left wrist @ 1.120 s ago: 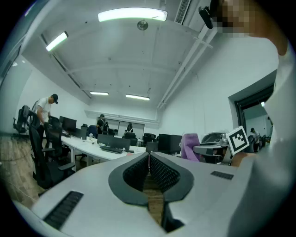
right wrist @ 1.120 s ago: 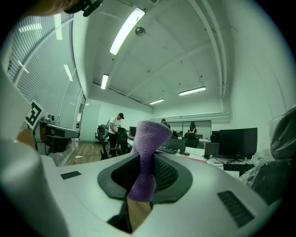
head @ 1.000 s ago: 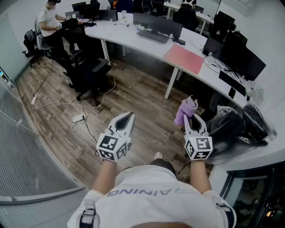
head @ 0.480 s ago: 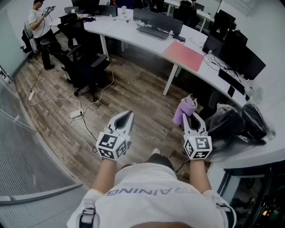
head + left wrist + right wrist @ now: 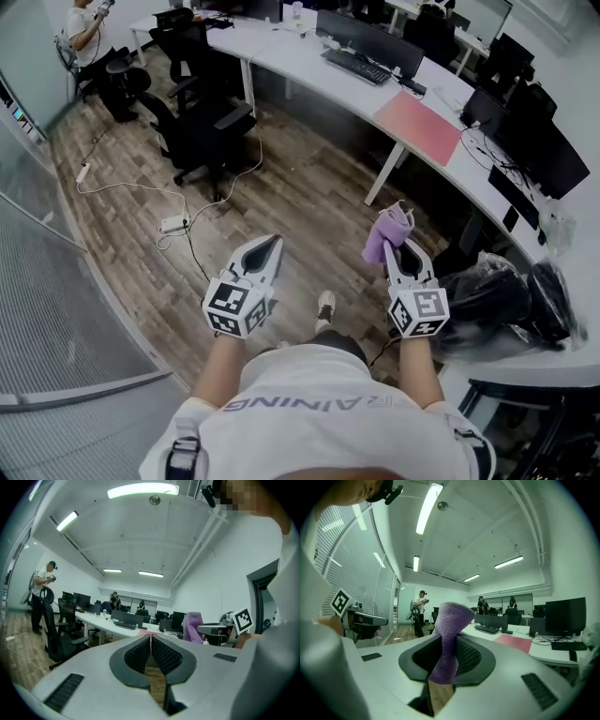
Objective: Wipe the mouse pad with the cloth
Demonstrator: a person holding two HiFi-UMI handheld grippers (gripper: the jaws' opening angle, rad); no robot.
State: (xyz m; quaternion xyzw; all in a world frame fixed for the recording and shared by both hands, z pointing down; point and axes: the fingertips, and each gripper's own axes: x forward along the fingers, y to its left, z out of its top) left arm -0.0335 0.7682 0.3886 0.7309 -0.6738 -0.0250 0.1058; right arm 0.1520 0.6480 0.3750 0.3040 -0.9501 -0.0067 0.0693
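The right tongs [image 5: 401, 246] are clamped on the purple cloth [image 5: 449, 634], which sticks up out of the jaws, held above the wood floor [image 5: 309, 197] in front of the person. The left tongs [image 5: 150, 638] are pressed together with nothing between them, level with the right ones and apart from them. The pink mouse pad [image 5: 427, 127] lies on the curved white desk [image 5: 300, 73] well ahead, near a keyboard [image 5: 361, 66].

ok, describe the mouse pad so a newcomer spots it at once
Find the long curved white desk across the top of the head view. Right of the black keyboard on it lies the mouse pad, a large flat rectangle. It is pink, while its neighbours are that keyboard and black screens.
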